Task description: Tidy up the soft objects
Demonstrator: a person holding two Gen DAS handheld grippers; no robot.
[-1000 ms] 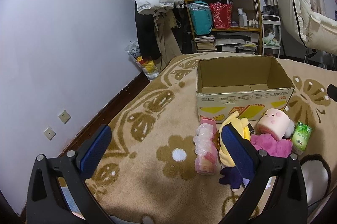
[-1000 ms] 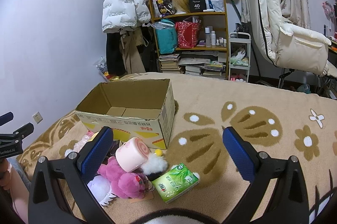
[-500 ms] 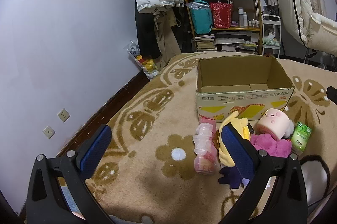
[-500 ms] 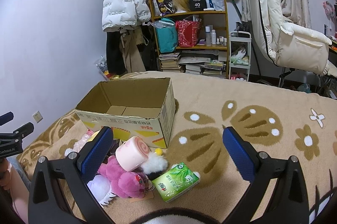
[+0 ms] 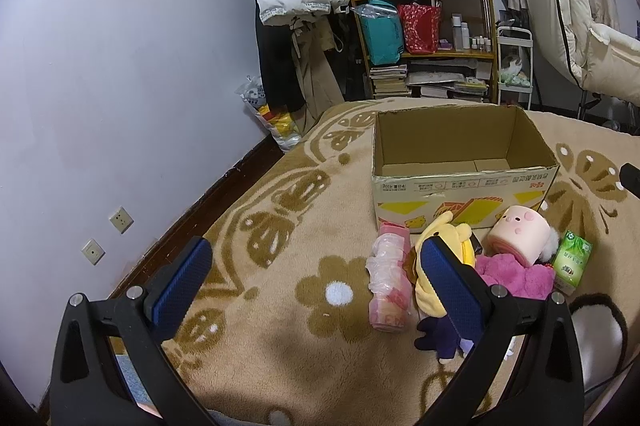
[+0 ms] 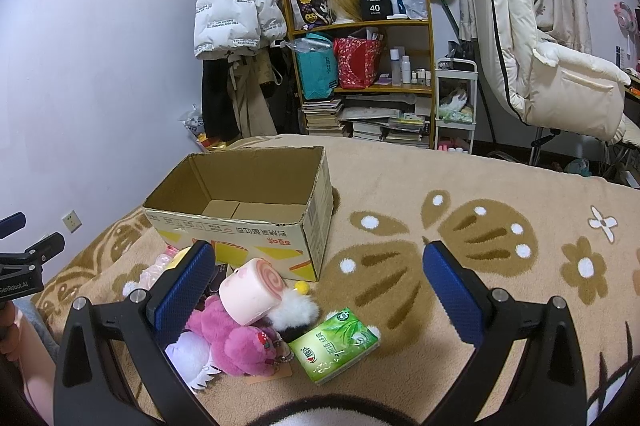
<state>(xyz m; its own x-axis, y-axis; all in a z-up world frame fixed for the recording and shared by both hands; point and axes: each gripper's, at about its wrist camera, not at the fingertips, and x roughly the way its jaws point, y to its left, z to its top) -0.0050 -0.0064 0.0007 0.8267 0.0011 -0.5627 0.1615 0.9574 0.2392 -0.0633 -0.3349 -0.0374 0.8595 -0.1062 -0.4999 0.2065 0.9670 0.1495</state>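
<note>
An open, empty cardboard box (image 5: 460, 182) (image 6: 256, 226) stands on the patterned blanket. In front of it lie soft things: a pink wrapped pack (image 5: 390, 286), a yellow plush (image 5: 444, 262), a pink roll plush (image 5: 520, 236) (image 6: 252, 292), a magenta plush (image 5: 516, 276) (image 6: 236, 340), a white plush (image 6: 188, 356) and a green tissue pack (image 5: 572, 260) (image 6: 334, 344). My left gripper (image 5: 316, 290) is open and empty above the blanket, left of the pile. My right gripper (image 6: 316, 290) is open and empty above the tissue pack.
A wooden shelf (image 6: 360, 74) with bags and books, hanging coats (image 6: 236, 10) and a white chair (image 6: 532, 54) stand beyond the bed. The wall (image 5: 120, 66) with sockets runs along the left edge. The other gripper (image 6: 24, 258) shows at the far left.
</note>
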